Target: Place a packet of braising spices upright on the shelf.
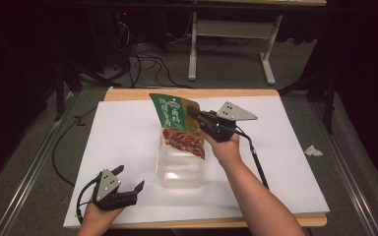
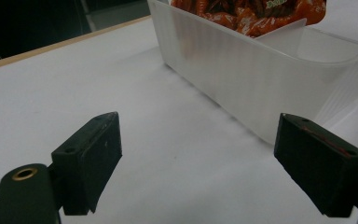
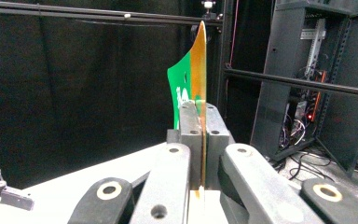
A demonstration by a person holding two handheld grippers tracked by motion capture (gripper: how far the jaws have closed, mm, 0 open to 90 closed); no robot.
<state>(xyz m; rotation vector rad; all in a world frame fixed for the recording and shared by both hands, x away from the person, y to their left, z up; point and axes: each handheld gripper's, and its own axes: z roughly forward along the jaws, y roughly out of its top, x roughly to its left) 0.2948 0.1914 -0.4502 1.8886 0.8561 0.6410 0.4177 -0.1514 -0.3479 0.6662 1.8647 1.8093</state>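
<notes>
A green and orange snack bag (image 1: 179,125) stands upright with its lower end inside a clear plastic bin (image 1: 179,169) in the middle of the white table. My right gripper (image 1: 197,118) is shut on the bag's right edge, above the bin. In the right gripper view the bag (image 3: 192,79) rises edge-on from between the closed jaws. My left gripper (image 1: 130,179) is open near the table's front left, apart from the bin. In the left gripper view the wide gap of the left gripper (image 2: 198,163) faces the bin's wall (image 2: 242,79), with the bag's orange bottom (image 2: 251,14) inside.
The white sheet (image 1: 123,142) covers a wooden table. A crumpled white scrap (image 1: 313,151) lies on the floor at the right. Cables (image 1: 142,64) and a table frame (image 1: 231,34) stand beyond the far edge. An equipment rack (image 3: 307,93) shows in the right gripper view.
</notes>
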